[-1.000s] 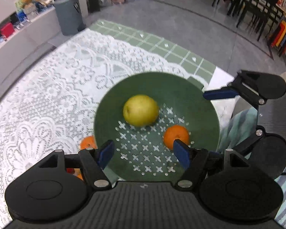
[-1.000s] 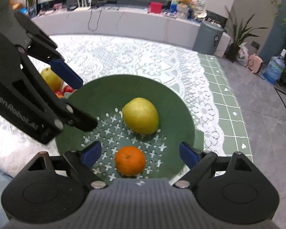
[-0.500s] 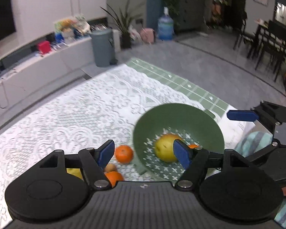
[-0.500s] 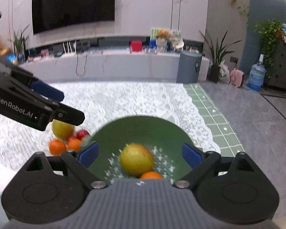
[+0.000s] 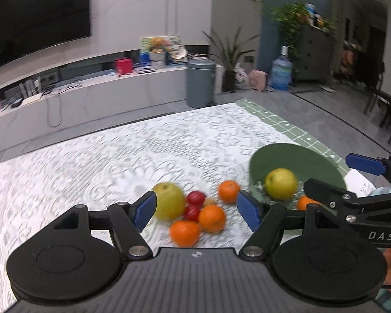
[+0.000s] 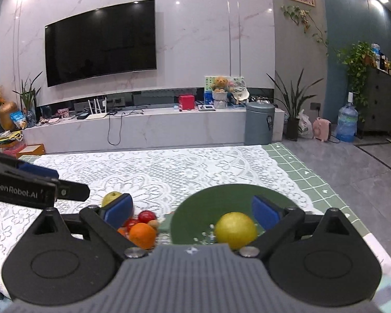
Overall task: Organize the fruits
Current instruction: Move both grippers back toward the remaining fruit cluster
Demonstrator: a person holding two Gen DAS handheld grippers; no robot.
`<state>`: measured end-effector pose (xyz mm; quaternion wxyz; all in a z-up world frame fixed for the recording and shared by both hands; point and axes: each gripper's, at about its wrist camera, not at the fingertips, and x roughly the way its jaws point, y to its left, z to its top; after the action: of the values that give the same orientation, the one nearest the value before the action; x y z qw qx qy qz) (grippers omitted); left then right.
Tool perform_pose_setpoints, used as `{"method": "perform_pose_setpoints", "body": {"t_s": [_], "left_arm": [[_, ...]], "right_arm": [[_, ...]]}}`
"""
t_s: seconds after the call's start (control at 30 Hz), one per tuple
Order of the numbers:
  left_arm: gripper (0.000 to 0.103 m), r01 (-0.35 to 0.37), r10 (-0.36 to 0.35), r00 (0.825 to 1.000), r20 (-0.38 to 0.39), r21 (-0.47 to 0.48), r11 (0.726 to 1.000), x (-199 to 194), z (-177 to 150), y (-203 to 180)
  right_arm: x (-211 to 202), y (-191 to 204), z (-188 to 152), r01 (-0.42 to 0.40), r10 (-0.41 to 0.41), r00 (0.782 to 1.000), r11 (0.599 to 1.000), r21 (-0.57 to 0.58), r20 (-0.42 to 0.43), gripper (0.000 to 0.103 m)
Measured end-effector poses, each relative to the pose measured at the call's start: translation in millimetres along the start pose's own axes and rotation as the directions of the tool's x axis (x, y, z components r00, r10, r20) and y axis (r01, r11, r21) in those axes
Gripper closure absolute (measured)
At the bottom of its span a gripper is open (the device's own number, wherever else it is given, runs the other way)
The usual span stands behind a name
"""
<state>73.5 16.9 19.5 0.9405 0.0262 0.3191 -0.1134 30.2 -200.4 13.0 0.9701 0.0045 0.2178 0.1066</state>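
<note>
A green perforated bowl (image 5: 294,156) stands at the table's right, holding a yellow-green pear (image 5: 281,183) and an orange (image 5: 305,202). It also shows in the right wrist view (image 6: 221,198) with the pear (image 6: 235,230). A loose pile lies left of the bowl: a yellow-green pear (image 5: 169,200), three oranges (image 5: 211,217), red fruits (image 5: 195,197). My left gripper (image 5: 197,210) is open and empty, raised above the pile. My right gripper (image 6: 193,212) is open and empty, near the bowl's front; it shows in the left wrist view (image 5: 352,180).
The table carries a white lace cloth (image 5: 117,161) over a green checked cloth (image 6: 312,172). Beyond it are a TV bench (image 6: 143,127), a grey bin (image 6: 259,122), plants and a water bottle (image 6: 347,124).
Both grippers have risen and pulled back from over the bowl, tilting up to a level view. The left one has swung left over the loose pile. Both stayed open.
</note>
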Motion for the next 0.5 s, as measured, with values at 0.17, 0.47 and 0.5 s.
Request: {"method": "perform_pose_setpoints", "body": {"t_s": [0.17, 0.47, 0.5], "left_arm": [[0.02, -0.034, 0.035, 0.999, 0.028, -0.051, 0.998, -7.1, -24.6, 16.3], [0.021, -0.04, 0.045, 0.998, 0.035, -0.111, 0.993, -2.8, -55.0, 33.7], [0.021, -0.04, 0.044, 0.999, 0.029, -0.113, 0.993, -1.4, -58.0, 35.1]], "right_arm": [[5.1, 22.4, -12.8, -0.013, 0.014, 1.0, 0.999, -0.047, 0.023, 0.009], [25.5, 49.8, -35.1, -0.027, 0.025, 1.0, 0.991, -0.132, -0.018, 0.011], [27.6, 51.8, -36.9, -0.031, 0.028, 0.999, 0.99, -0.141, -0.025, 0.013]]}}
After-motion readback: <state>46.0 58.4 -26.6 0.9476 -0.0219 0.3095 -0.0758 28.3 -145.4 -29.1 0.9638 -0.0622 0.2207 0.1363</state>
